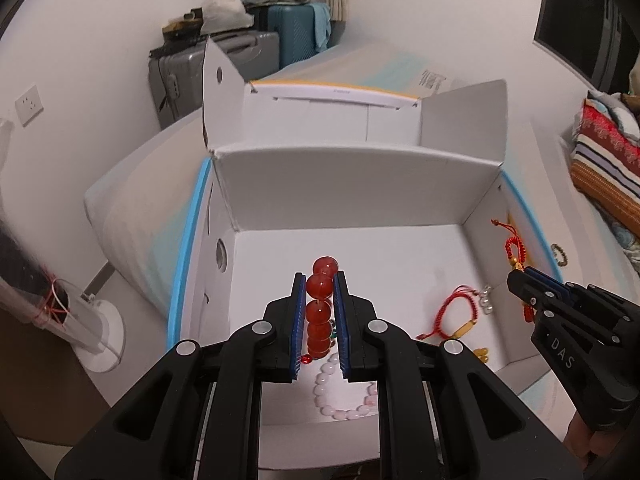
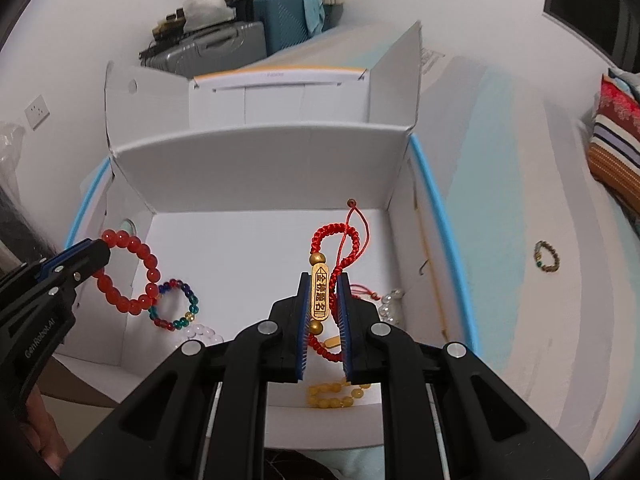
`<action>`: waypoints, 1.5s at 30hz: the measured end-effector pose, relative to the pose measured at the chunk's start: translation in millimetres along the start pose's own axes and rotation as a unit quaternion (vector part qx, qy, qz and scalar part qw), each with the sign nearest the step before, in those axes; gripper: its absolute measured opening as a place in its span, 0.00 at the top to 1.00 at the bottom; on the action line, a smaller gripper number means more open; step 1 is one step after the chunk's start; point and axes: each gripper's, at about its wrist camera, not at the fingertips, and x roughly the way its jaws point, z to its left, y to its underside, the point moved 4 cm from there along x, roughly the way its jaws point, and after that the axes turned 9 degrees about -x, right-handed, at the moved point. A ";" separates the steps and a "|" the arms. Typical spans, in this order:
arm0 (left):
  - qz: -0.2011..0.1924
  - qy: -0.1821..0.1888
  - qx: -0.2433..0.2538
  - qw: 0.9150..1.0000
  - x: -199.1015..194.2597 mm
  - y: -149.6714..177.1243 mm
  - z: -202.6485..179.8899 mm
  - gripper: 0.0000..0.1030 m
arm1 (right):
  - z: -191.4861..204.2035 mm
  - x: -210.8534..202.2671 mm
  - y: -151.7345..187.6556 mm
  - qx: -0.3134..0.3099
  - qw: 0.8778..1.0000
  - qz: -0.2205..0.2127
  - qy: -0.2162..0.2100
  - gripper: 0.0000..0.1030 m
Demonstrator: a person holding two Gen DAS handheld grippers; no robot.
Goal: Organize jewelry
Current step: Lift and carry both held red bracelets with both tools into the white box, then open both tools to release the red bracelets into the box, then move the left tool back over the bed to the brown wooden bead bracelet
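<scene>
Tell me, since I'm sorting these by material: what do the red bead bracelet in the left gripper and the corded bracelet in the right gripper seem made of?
The red bead bracelet looks like glossy, translucent glass or polished stone, as its beads glow and carry highlights. The corded bracelet is braided red cord; its engraved gold bar looks like metal or gold-coloured plastic.

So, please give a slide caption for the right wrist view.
Right tongs grip a red cord bracelet above the white box.

Both wrist views close, sharing white box (image 1: 360,184).
</scene>
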 end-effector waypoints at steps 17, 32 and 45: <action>0.021 -0.018 -0.006 1.000 27.8 4.3 7.1 0.84 | 7.7 33.3 7.3 0.001 0.999 0.037 -0.016 0.66; -0.034 -0.015 -0.006 0.999 -15.7 -5.5 -10.0 0.19 | -24.6 -37.9 -1.3 0.017 0.999 -0.045 -0.002 0.08; -0.055 0.019 0.038 0.998 -27.9 -0.1 -101.0 0.06 | -123.8 -75.0 27.4 0.061 0.995 -0.067 0.050 0.07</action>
